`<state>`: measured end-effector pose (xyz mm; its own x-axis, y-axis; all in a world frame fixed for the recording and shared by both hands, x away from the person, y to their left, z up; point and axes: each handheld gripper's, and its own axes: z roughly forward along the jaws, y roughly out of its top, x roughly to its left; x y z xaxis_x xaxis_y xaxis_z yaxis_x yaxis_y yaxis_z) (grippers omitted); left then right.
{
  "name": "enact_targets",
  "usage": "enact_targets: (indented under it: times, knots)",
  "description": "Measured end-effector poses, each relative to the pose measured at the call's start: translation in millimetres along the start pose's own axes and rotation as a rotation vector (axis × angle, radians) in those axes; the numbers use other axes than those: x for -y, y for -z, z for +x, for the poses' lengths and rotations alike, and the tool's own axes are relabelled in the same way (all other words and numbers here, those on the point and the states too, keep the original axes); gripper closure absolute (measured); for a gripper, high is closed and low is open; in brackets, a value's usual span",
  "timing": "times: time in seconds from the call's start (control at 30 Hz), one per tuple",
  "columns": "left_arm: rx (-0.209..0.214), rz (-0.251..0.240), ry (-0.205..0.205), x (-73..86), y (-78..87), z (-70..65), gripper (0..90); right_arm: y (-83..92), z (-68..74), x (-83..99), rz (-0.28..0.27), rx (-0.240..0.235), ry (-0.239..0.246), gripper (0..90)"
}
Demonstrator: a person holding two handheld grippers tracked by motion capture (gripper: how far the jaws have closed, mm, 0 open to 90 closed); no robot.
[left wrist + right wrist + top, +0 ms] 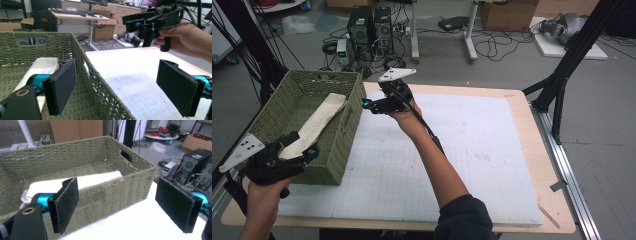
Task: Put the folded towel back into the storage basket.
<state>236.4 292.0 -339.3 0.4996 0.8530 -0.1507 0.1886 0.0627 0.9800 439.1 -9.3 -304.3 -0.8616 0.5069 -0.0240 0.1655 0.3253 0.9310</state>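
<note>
Green woven basket (343, 132) sits at the left edge of the desk (522, 150), with a cream folded cloth (319, 121) lying lengthwise inside on its floor.

Left claw (301, 145): jaws wide apart, nothing between the pads. In the left gripper view the basket's near wall runs up between the two pads (61, 86), one pad inside over the cloth (41, 65), the other out over the white mat. The cloth lies just ahead of and below the inner pad; whether they touch, cannot tell.

Right claw (368, 105): jaws also spread wide, empty. It hangs just outside the basket's right wall, near the far corner. From the right gripper view the basket (105, 187) stands directly ahead, the cloth (95, 181) beyond the wall, behind the left-hand pad (65, 203).

Judgement: the cloth looks placed and both claws released; the step in hand seems to be clearing away from the basket.

How to do it well:
- Lift the left claw straight up before drawing back, so the inner pad clears the rim and does not drag the wall or tip the basket.
- Keep both jaws spread; the felt-like pads could snag the cloth.
- Move the right claw away from the wall sideways, cable (427, 131) kept off the rim.
- Check the cloth stays flat, no end hanging over the edge.
</note>
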Motion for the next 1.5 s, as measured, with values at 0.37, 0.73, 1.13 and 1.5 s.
enact_targets:
  times: [0.37,0.73,1.13,1.5]
  knots:
    - [0.059,0.011,-0.005,0.1,-17.3,-11.2,16.7,54.2,-9.4,26.9,-0.005,0.077,0.011,17.0]
    - [0.131,0.018,-0.026,-2.9,-41.0,-27.7,16.7,106.9,-15.0,50.9,-0.001,0.152,0.025,16.9]
    - [0.225,0.031,-0.045,-1.7,-65.1,-46.2,16.7,164.2,-15.9,83.2,-0.008,0.243,0.002,16.7]
    - [0.313,0.059,-0.07,10.2,-87.3,-66.4,16.8,210.6,-4.6,124.3,0.013,0.329,-0.019,16.7]
